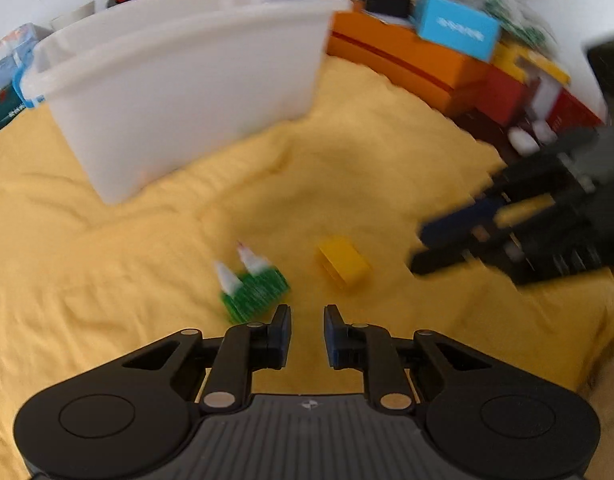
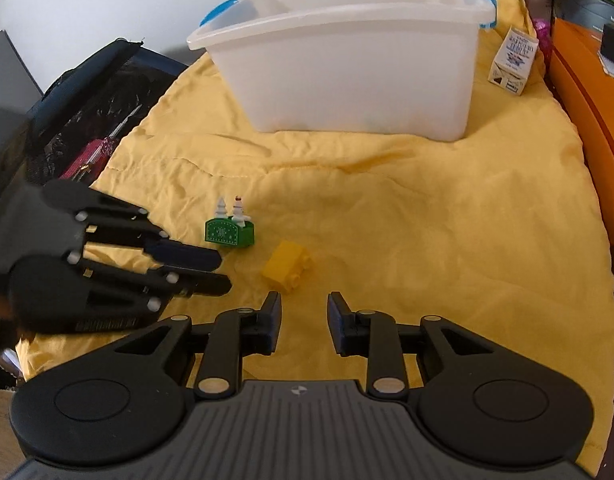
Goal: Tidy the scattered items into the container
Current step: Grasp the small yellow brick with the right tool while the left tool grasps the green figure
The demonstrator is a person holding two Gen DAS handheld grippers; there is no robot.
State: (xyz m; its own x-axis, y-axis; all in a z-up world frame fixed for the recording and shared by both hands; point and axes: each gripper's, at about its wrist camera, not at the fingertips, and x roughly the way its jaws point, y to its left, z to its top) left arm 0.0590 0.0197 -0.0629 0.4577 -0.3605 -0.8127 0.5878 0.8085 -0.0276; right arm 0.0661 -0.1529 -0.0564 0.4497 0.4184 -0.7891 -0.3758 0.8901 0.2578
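Note:
A white plastic bin (image 1: 187,80) stands at the back of the yellow cloth and shows in the right wrist view (image 2: 355,64) too. A green toy block with two white figures (image 1: 253,286) (image 2: 229,228) and a yellow brick (image 1: 343,266) (image 2: 287,266) lie on the cloth in front of it. My left gripper (image 1: 307,334) is open and empty, just short of the green block and yellow brick; it also appears in the right wrist view (image 2: 223,270). My right gripper (image 2: 303,320) is open and empty, just behind the yellow brick; it appears at the right of the left wrist view (image 1: 417,246).
A small white carton (image 2: 513,62) stands on the cloth right of the bin. Orange and red boxes (image 1: 407,60) line the right side with a blue box (image 1: 457,30) on top. A dark bag (image 2: 91,100) lies off the cloth's left edge.

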